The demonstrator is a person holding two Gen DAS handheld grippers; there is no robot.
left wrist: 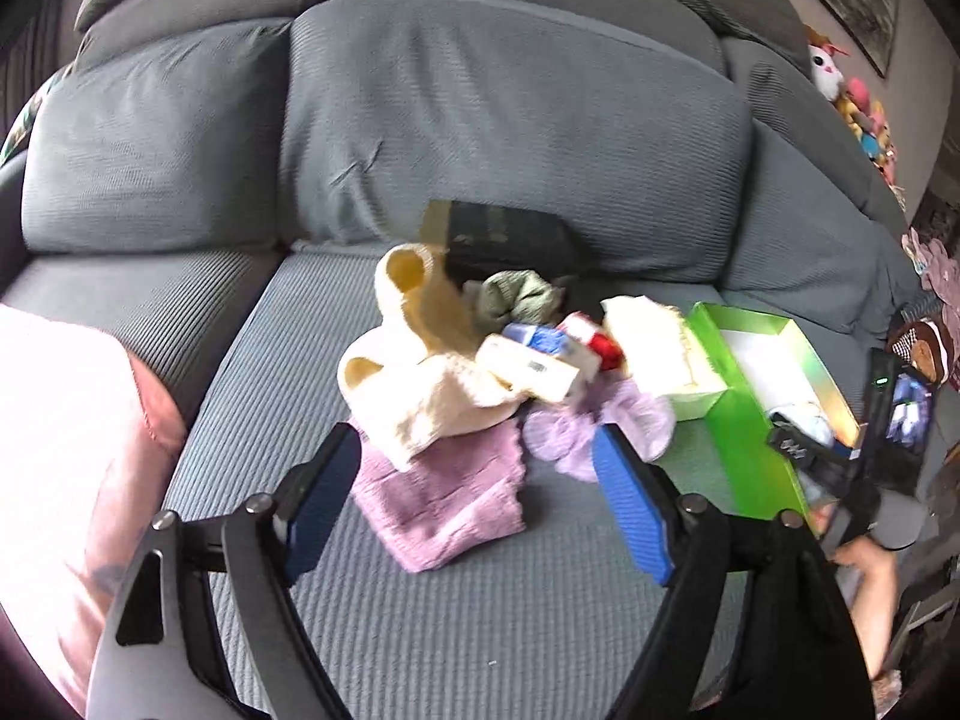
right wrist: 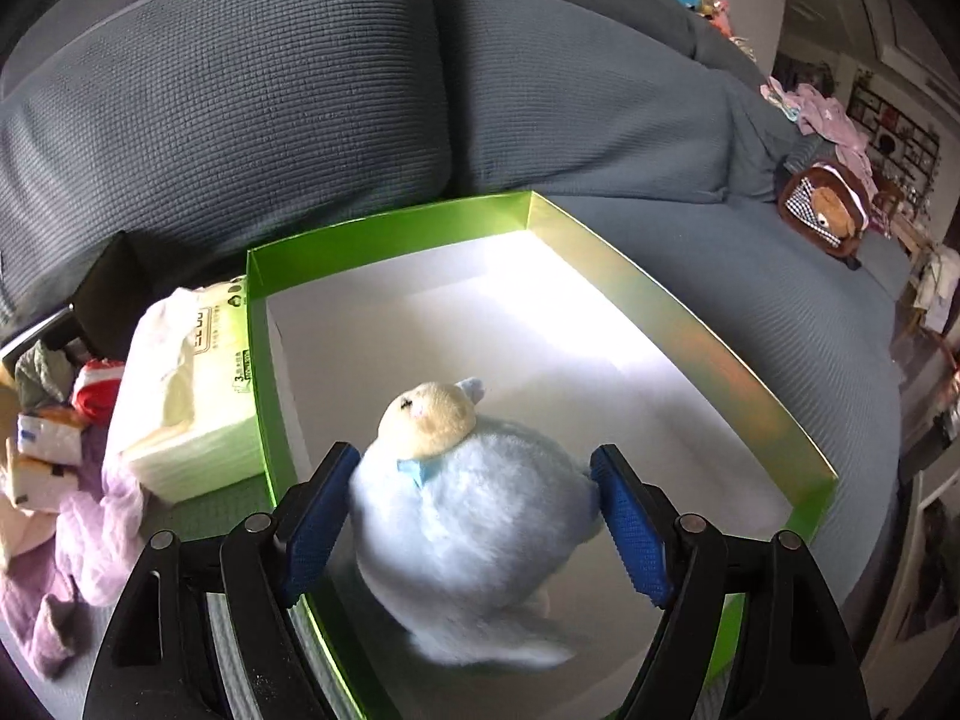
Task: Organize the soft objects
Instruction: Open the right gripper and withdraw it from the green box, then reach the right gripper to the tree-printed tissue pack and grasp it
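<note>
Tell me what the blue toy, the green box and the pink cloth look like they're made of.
Blue toy: plush, probably synthetic fur; fuzzy pile, soft outline. Green box: likely coated cardboard; thin straight walls with a glossy sheen, white matte floor. Pink cloth: looks like knitted or waffle-weave fabric; ribbed texture, limp folds.

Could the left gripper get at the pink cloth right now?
Probably yes. The left gripper is open, with the pink cloth lying just ahead between its fingers; only a cream knit overlaps the far edge.
</note>
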